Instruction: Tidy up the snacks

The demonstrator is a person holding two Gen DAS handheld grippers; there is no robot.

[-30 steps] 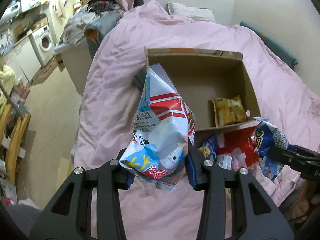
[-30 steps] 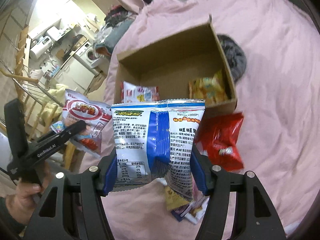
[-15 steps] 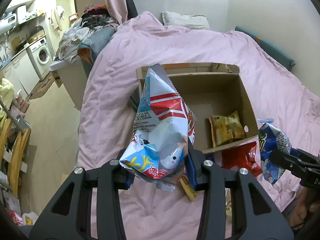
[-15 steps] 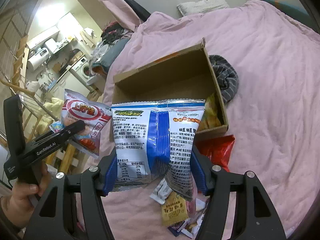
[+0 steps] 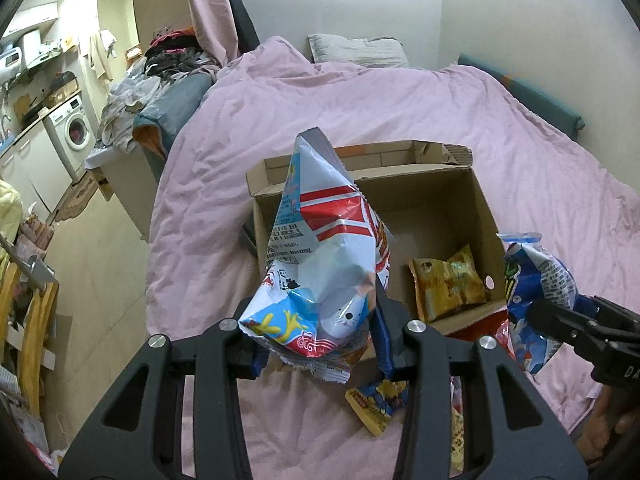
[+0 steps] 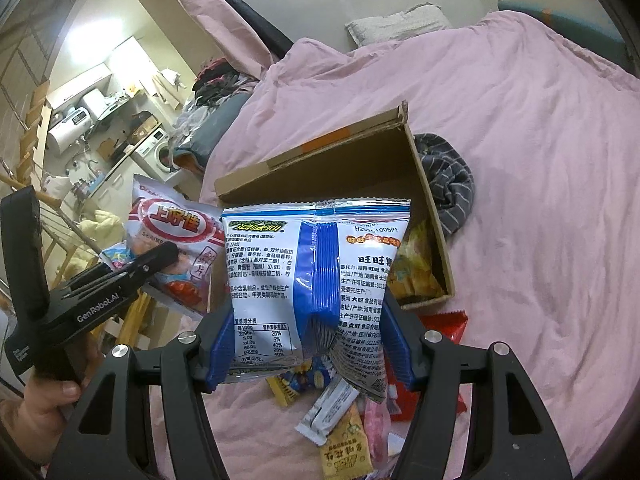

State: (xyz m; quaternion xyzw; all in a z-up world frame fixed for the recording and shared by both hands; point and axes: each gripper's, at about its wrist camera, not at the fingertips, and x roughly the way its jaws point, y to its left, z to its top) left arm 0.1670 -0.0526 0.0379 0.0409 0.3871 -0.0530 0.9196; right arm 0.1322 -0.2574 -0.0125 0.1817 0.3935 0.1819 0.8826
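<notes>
My left gripper (image 5: 316, 344) is shut on a white, red and blue shrimp-chip bag (image 5: 328, 256), held upright above the near left corner of an open cardboard box (image 5: 480, 200) on the pink bed. It also shows in the right wrist view (image 6: 176, 240). My right gripper (image 6: 308, 348) is shut on a blue and white snack bag (image 6: 316, 272), held in the air in front of the box (image 6: 320, 160); the bag shows in the left wrist view (image 5: 536, 292). A yellow snack packet (image 5: 444, 284) lies inside the box.
Several loose snack packets lie on the pink duvet (image 6: 540, 120) in front of the box, among them a red bag (image 6: 452, 324) and a yellow packet (image 6: 344, 448). A striped grey cloth (image 6: 452, 180) lies right of the box. The bed's left edge drops to the floor (image 5: 100, 248).
Both grippers have pulled back and up from the box with their bags still held. The box now looks smaller and farther, and more loose packets show below.
</notes>
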